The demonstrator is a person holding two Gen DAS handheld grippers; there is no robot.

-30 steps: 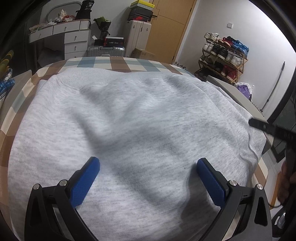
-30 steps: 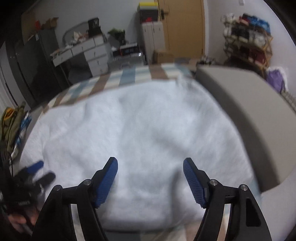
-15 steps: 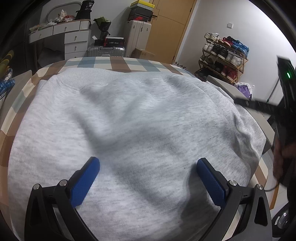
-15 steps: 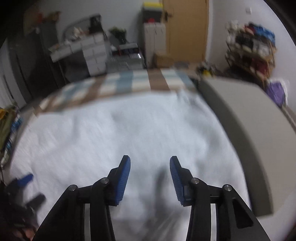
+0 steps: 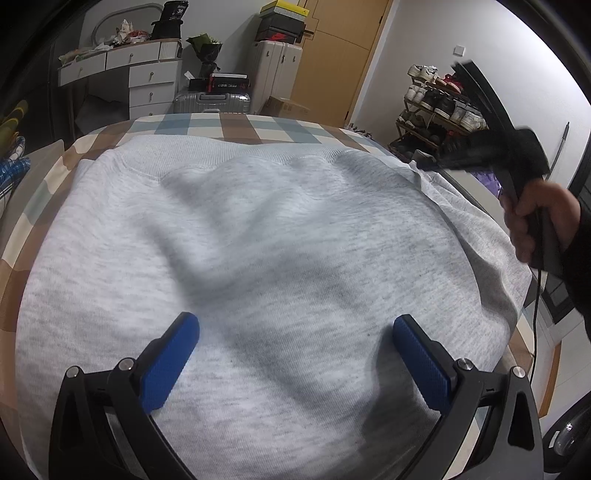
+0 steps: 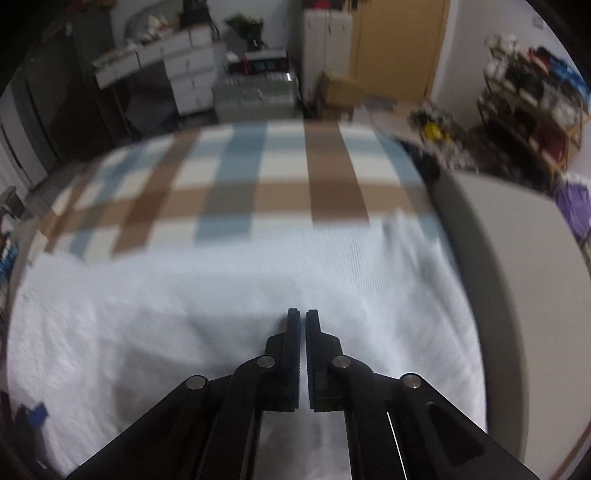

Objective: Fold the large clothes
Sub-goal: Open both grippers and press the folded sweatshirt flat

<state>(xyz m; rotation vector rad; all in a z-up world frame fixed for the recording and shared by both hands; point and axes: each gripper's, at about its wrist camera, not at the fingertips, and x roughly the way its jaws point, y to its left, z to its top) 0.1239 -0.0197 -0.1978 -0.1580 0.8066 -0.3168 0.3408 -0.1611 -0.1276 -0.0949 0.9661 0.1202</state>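
Checked bed (image 5: 236,125), grey sweatshirt (image 5: 280,236) spread flat

Far side of the room, a wooden door (image 5: 334,70) stands shut in a pale wall (image 5: 410,40). Left of it, a white cabinet (image 5: 275,74) with stacked boxes (image 5: 282,22) on top, then a silver suitcase (image 5: 212,101) on the floor. A white drawer desk (image 5: 122,72) fills the left corner. At the right wall, a loaded shoe rack (image 5: 439,107).
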